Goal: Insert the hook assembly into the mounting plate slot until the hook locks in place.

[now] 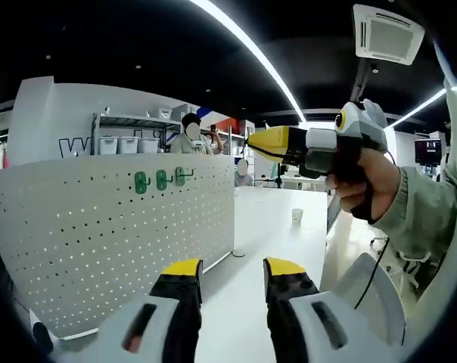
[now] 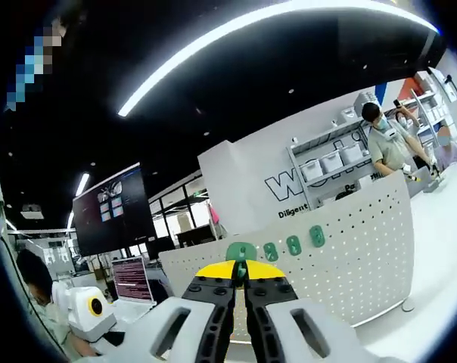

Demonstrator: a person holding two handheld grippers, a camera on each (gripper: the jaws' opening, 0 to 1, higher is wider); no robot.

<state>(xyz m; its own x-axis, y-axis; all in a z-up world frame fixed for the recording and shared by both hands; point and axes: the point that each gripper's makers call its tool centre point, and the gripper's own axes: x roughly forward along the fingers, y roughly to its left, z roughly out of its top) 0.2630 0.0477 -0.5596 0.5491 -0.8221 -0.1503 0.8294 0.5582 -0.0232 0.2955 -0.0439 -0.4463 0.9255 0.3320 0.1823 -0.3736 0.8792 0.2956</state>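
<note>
A white pegboard mounting plate (image 1: 115, 234) stands upright on the table, with three green hooks (image 1: 162, 179) hung in a row near its top edge. My left gripper (image 1: 232, 268) is open in front of the plate's right end, nothing between its yellow tips. A hand holds my right gripper (image 1: 253, 142) high to the right of the plate, pointing left. In the right gripper view, my right gripper (image 2: 240, 271) is shut on a green hook assembly (image 2: 241, 252), held in front of the plate (image 2: 357, 249) just left of the three hung hooks (image 2: 293, 244).
The plate stands on a white table (image 1: 274, 219) with a small cup (image 1: 296, 215) further back. Shelves with white bins (image 1: 126, 144) and people stand behind the plate. A dark wall screen (image 2: 111, 208) and a laptop (image 2: 130, 280) are at the left.
</note>
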